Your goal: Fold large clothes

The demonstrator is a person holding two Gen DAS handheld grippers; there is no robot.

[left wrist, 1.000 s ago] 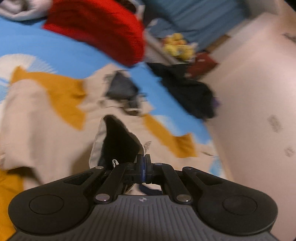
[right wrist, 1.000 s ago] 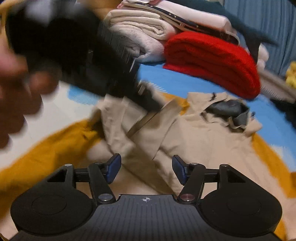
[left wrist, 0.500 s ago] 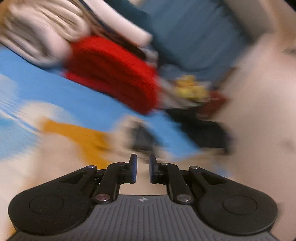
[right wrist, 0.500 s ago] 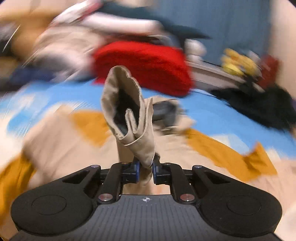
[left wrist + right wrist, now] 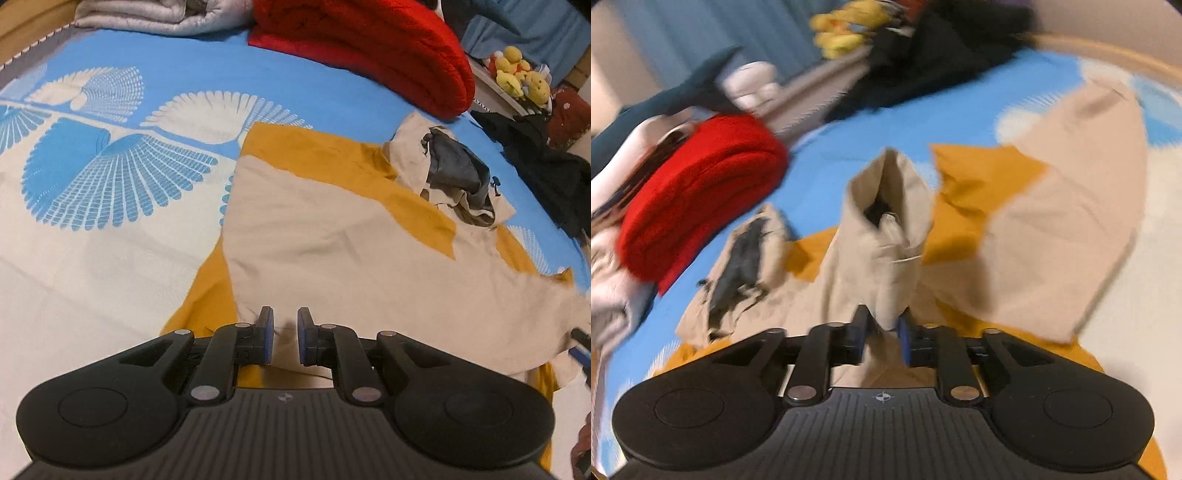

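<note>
Bedsheet (image 5: 110,258) carries your jacket (image 5: 332,236): soft, limp, light. Left gripper (image 5: 282,338) gapes slightly, empty; right gripper (image 5: 882,338), just loosening, seemingly pinches a cuff (image 5: 886,229) mid-frame. Grip hems.

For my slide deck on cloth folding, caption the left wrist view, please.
Left gripper, jaws slightly apart and empty, over a beige-and-mustard jacket spread on a blue patterned bedsheet.

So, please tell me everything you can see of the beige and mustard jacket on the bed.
The jacket is thin woven cloth, beige with mustard panels, spread mostly flat on the blue patterned bedsheet. Its hood shows dark grey lining. The right gripper, jaws just opening, has the beige sleeve between them, cuff raised. The left gripper hovers open above the hem.
</note>
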